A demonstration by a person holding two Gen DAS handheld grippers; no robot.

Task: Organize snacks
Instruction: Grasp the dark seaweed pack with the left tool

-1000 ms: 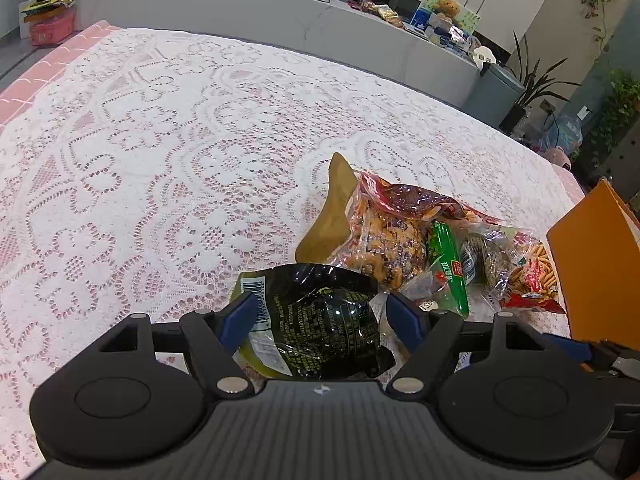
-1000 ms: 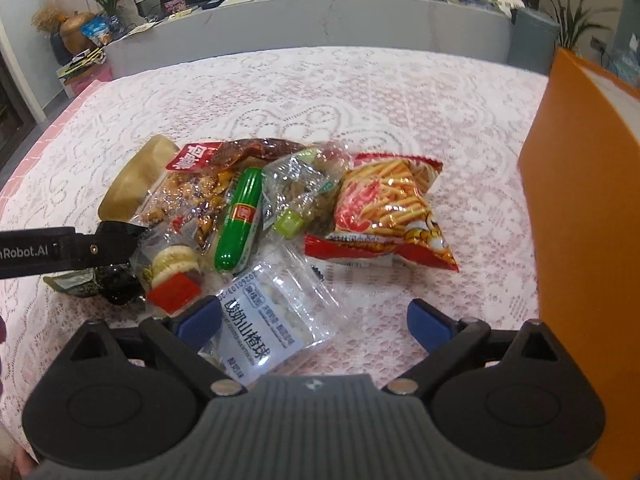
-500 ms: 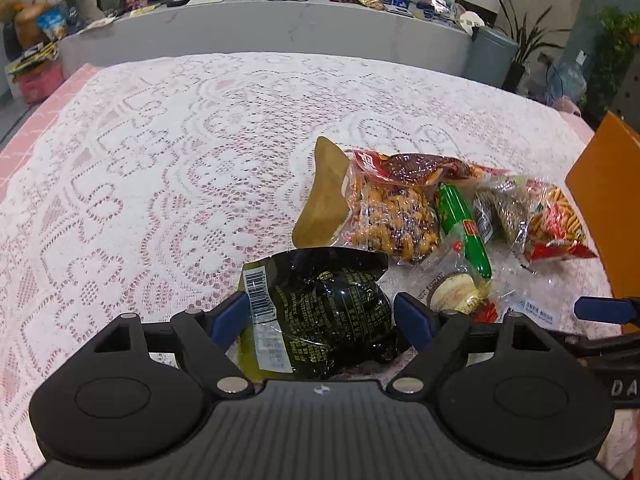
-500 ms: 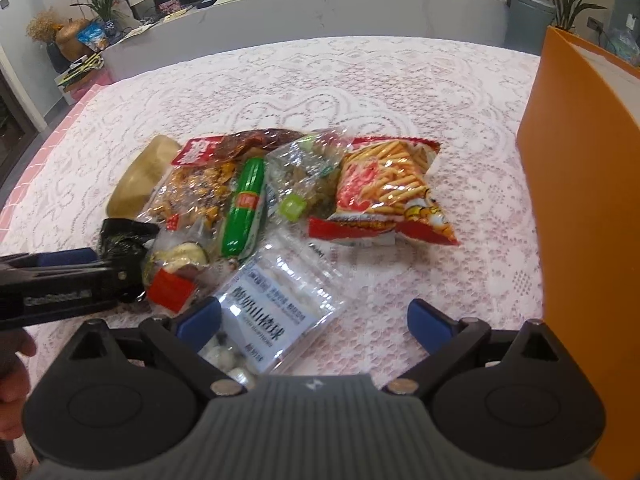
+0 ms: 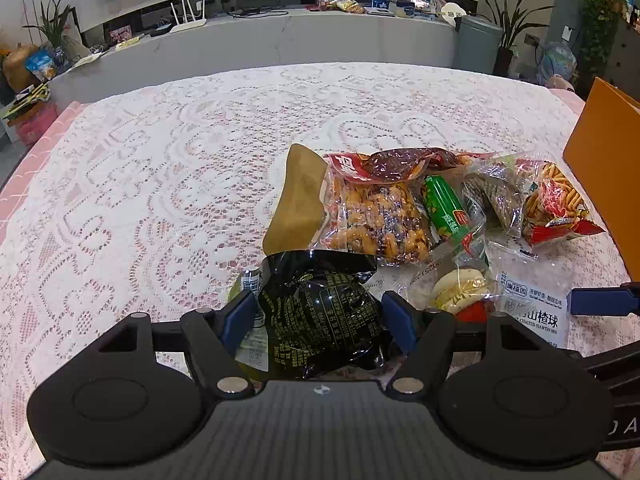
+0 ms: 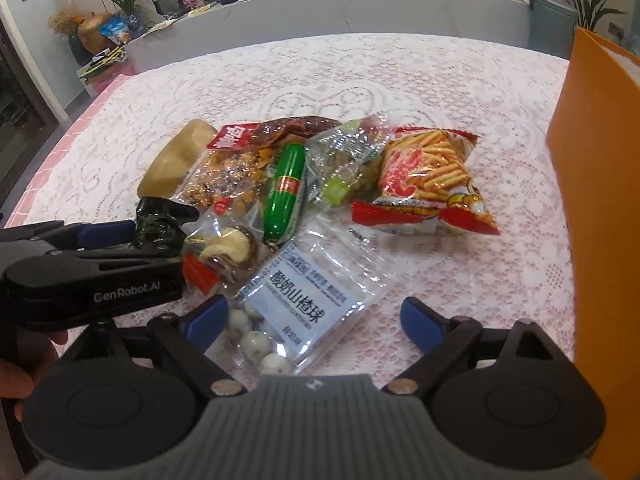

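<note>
A heap of snacks lies on the lace tablecloth point(image 5: 160, 200). My left gripper point(image 5: 318, 318) has a black foil packet point(image 5: 320, 316) between its blue pads. Its jaws are closing, and the pads stand right at the packet's sides. My right gripper point(image 6: 314, 322) hangs over a clear packet of white hawthorn balls point(image 6: 304, 300). Those jaws are closing too, still wide, and the right pad is well off the packet. In the right wrist view the black packet point(image 6: 156, 220) shows at the left, between the left gripper's fingers.
Behind them lie an orange-red chips bag point(image 6: 428, 172), a green sausage point(image 6: 286, 188), a nut bag point(image 6: 228, 176), a tan pouch point(image 6: 176, 160) and a small cake packet point(image 6: 228, 248). An orange box point(image 6: 600, 160) stands at the right. A hand point(image 6: 24, 368) holds the left gripper.
The left gripper rolled level and edged further over the black packet, its pads a little closer together. The right gripper crept forward, so the white packet lies deeper between its fingers.
</note>
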